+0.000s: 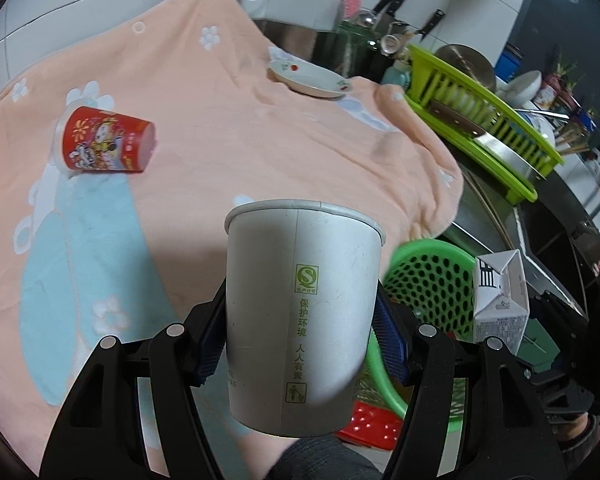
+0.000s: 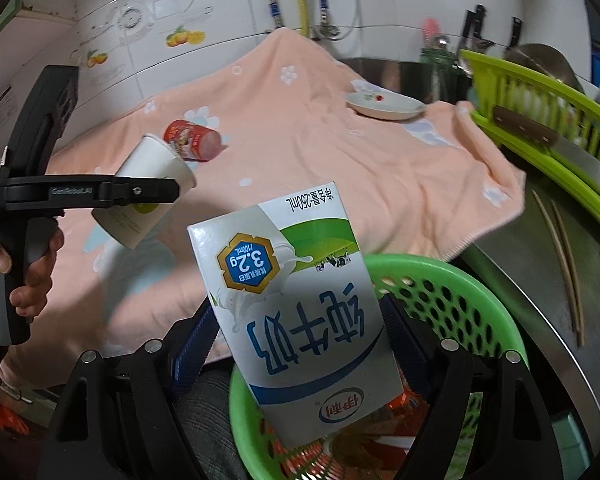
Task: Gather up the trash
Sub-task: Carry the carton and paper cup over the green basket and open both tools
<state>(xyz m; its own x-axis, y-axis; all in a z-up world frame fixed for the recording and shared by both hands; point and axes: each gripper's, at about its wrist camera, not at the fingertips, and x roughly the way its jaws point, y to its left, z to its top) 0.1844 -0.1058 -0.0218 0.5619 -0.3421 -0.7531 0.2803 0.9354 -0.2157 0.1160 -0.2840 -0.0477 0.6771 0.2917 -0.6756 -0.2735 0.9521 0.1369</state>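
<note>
My left gripper (image 1: pixel 300 332) is shut on a white paper cup (image 1: pixel 300 312), held upright above the table's near edge; the cup also shows in the right wrist view (image 2: pixel 148 196). My right gripper (image 2: pixel 300 340) is shut on a white milk carton (image 2: pixel 296 300), held upside down over a green perforated basket (image 2: pixel 452 304). The carton (image 1: pixel 500 304) and basket (image 1: pixel 432 280) also show in the left wrist view. A red printed cup (image 1: pixel 108 140) lies on its side on the peach towel (image 1: pixel 240 128), far left; it also shows in the right wrist view (image 2: pixel 192 140).
A white plate (image 1: pixel 308 76) sits at the towel's far edge. A lime dish rack (image 1: pixel 484 120) with a cleaver and dishes stands on the right. Chopsticks (image 2: pixel 560 256) lie on the steel counter. Wrappers lie inside the basket. Knives hang on the back wall.
</note>
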